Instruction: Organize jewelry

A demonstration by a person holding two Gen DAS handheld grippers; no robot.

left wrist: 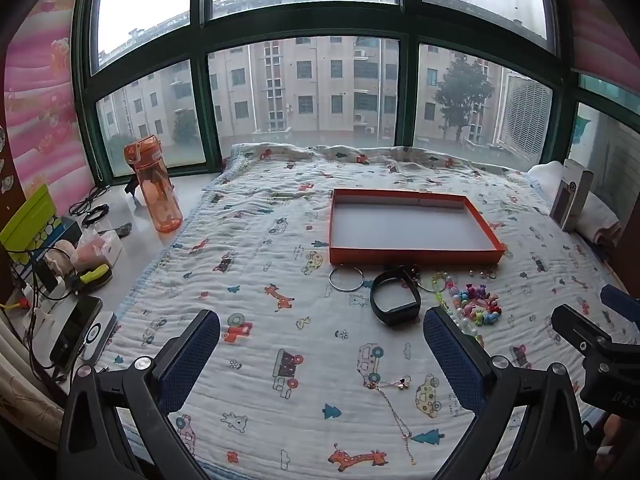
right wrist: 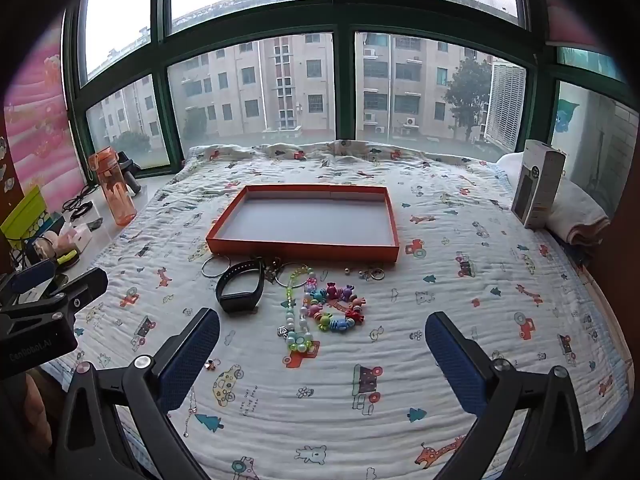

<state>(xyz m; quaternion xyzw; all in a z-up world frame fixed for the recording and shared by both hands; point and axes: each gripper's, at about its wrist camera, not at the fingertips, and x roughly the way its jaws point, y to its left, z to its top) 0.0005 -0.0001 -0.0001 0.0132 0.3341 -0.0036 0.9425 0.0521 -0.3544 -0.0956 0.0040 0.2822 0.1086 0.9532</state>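
Observation:
An empty orange tray (left wrist: pixel 416 257) (right wrist: pixel 304 250) lies on the patterned quilt. In front of it lie a silver bangle (left wrist: pixel 346 279) (right wrist: pixel 215 267), a black wristband (left wrist: pixel 395 297) (right wrist: pixel 240 286), a colourful bead bracelet (left wrist: pixel 478 305) (right wrist: pixel 338 305), a pearly bead string (right wrist: pixel 298 322) and small rings (right wrist: pixel 372 275). A thin gold chain (left wrist: pixel 394 408) (right wrist: pixel 191 408) lies nearer. My left gripper (left wrist: pixel 322 334) is open above the quilt, short of the jewelry. My right gripper (right wrist: pixel 322 336) is open too, just short of the beads. Neither holds anything.
An orange water bottle (left wrist: pixel 154 186) (right wrist: pixel 116 188) stands on the sill at the left, among cables, a green box (left wrist: pixel 30 216) and chargers. A white carton (left wrist: pixel 572 198) (right wrist: pixel 538 184) leans on folded towels (right wrist: pixel 576 212) at the right. Windows close off the far side.

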